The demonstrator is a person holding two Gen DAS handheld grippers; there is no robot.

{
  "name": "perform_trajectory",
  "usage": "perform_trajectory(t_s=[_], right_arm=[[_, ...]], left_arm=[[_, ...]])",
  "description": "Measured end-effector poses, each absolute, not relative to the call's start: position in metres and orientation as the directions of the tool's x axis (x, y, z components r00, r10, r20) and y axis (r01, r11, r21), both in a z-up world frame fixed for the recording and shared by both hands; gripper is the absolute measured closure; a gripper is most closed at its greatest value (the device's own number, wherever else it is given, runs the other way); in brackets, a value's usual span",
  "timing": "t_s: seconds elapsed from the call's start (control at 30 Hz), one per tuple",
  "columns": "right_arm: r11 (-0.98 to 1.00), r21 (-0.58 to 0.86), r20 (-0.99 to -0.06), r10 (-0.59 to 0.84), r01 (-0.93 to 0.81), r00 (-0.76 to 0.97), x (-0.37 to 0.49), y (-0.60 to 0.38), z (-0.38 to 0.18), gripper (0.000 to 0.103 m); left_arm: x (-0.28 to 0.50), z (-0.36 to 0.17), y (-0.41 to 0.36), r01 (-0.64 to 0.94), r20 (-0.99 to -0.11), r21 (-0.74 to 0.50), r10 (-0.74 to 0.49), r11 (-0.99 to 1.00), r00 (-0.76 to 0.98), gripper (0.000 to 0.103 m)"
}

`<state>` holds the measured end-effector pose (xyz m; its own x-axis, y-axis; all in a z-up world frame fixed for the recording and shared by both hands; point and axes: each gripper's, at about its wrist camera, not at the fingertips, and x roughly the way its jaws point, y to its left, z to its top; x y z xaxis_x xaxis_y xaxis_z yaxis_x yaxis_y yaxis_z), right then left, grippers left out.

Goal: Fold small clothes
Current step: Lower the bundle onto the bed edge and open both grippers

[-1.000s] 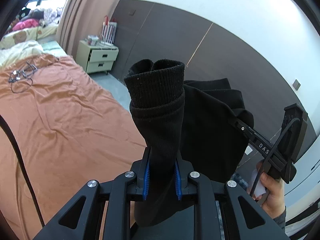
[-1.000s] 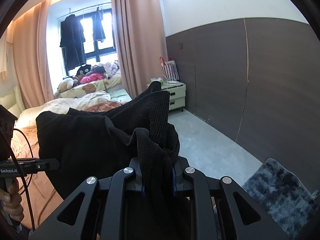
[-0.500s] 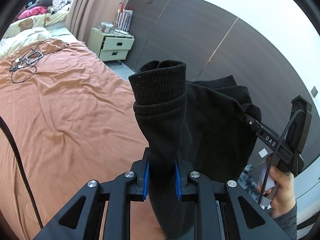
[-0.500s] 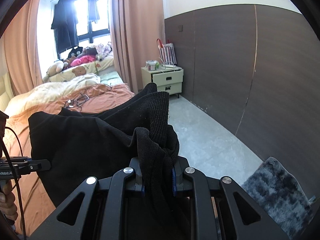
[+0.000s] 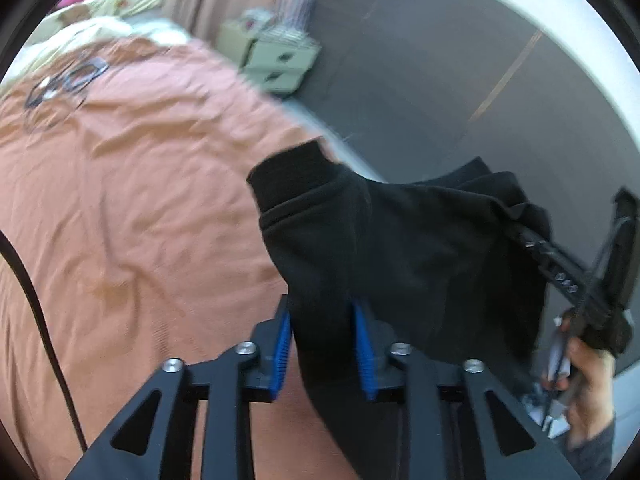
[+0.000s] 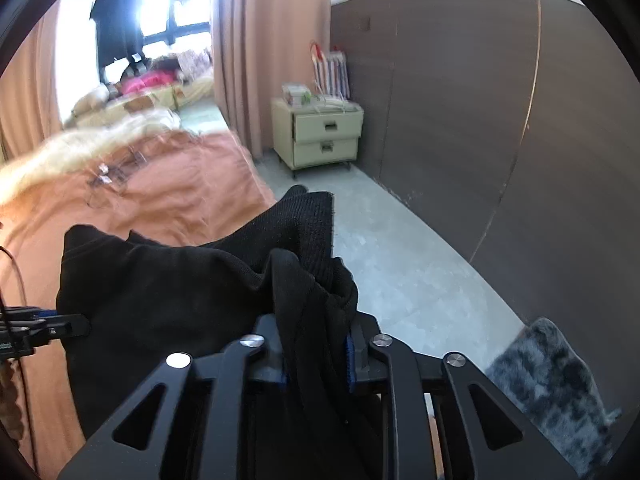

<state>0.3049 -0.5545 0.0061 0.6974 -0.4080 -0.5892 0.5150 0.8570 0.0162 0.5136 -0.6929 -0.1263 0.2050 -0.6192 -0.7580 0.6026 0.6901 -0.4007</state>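
Note:
A small black garment (image 5: 400, 240) with ribbed cuffs hangs stretched in the air between my two grippers, above the orange bed (image 5: 120, 200). My left gripper (image 5: 322, 344) is shut on one ribbed end of it. My right gripper (image 6: 316, 354) is shut on the other ribbed end (image 6: 308, 240). In the left wrist view the right gripper (image 5: 568, 276) shows at the right, held by a hand. In the right wrist view the left gripper (image 6: 36, 326) shows at the left edge, clamped on the garment's (image 6: 160, 288) far side.
A cream bedside cabinet (image 6: 320, 136) stands by the dark wall panels. Cables and glasses (image 5: 68, 84) lie on the far part of the bed. A grey fluffy rug (image 6: 552, 384) lies on the grey floor (image 6: 400, 248) at the right. Curtains (image 6: 272, 40) hang beside the window.
Both grippers have tipped downward and forward over the bed with the garment. The ribbed cuff in the left gripper has dropped from upright to leaning left. The left wrist view is blurred by motion.

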Motion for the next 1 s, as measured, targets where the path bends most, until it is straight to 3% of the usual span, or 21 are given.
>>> perform_trajectory(t_s=[0.03, 0.13, 0.17, 0.47, 1.0], right_arm=[[0.848, 0.011, -0.623, -0.409, 0.53, 0.667, 0.315, -0.56, 0.0, 0.064], [0.821, -0.016, -0.611, -0.459, 0.57, 0.645, 0.316, -0.565, 0.003, 0.045], [0.824, -0.003, -0.604, -0.453, 0.567, 0.656, 0.312, -0.565, 0.006, 0.043], [0.848, 0.078, -0.667, -0.347, 0.525, 0.659, 0.25, -0.565, 0.001, 0.043], [0.733, 0.07, -0.793, -0.371, 0.676, 0.484, 0.183, -0.58, -0.038, 0.044]], left_arm=[[0.518, -0.134, -0.692, 0.583, -0.774, -0.401, -0.601, 0.707, 0.196, 0.065], [0.519, -0.148, -0.684, 0.566, -0.77, -0.436, -0.616, 0.699, 0.168, 0.059], [0.518, -0.15, -0.682, 0.568, -0.772, -0.43, -0.612, 0.702, 0.171, 0.054], [0.484, -0.172, -0.687, 0.599, -0.801, -0.437, -0.593, 0.67, 0.079, 0.053], [0.39, -0.193, -0.69, 0.713, -0.836, -0.414, -0.546, 0.566, -0.052, 0.051]])
